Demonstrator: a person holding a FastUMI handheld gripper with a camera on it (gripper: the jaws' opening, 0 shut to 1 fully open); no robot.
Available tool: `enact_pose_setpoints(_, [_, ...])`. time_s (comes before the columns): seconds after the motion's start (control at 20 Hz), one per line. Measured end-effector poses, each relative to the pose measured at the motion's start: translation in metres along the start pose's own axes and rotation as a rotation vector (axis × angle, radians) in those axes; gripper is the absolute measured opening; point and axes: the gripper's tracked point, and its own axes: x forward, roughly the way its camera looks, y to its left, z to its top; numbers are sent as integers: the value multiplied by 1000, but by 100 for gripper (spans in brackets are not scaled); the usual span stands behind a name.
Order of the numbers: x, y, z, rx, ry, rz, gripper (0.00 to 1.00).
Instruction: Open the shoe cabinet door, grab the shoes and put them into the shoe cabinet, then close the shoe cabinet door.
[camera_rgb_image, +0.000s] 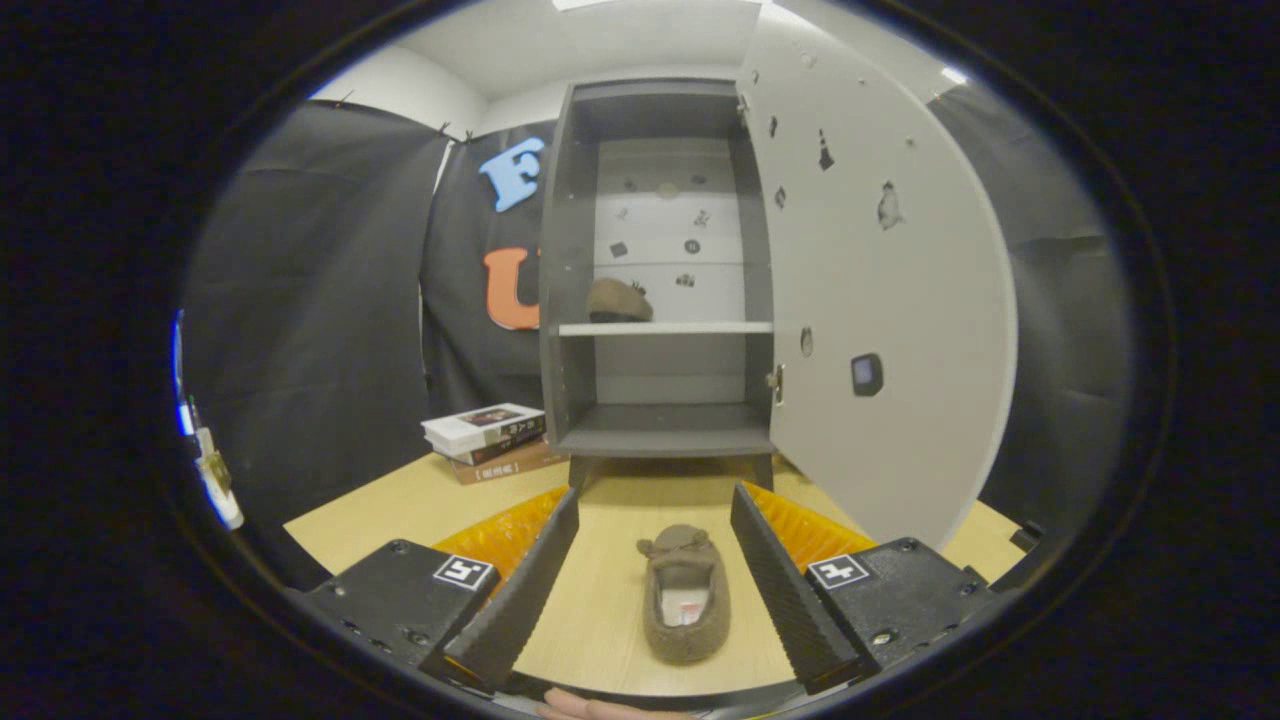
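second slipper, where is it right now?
Gripper view: the slipper lies on the wooden table between the open claw's fingers, touching neither, toe toward the open shoe cabinet.

- The tool (655, 570) has 2 long wedge-shaped fingers (520, 600) with ribbed inner faces.
- Each finger sits on a black block-like housing (400, 600) with small round screws.
- Each housing carries 1 square black-and-white marker (463, 572).
- Ridged orange panels (500, 535) lie behind both fingers.
- The tool's fingers stand wide apart.
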Motion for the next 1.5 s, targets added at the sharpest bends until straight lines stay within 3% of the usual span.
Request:
enact_pose_setpoints(0.3, [60,-9,-64,35,137,-38,97])
enact_pose_setpoints(0.6, [97,-10,-116,109,282,-40,80])
enact_pose_setpoints(0.65, [102,-11,-122,108,298,-49,76])
enact_pose_setpoints(0.75, [111,-19,-126,97,295,-75,59])
enact_pose_setpoints(0.9, [124,-15,-136,175,313,-33,33])
enact_pose_setpoints(1.15, [127,-12,-134,182,311,-7,11])
enact_pose_setpoints(1.5, [106,-20,-119,145,231,-19,10])
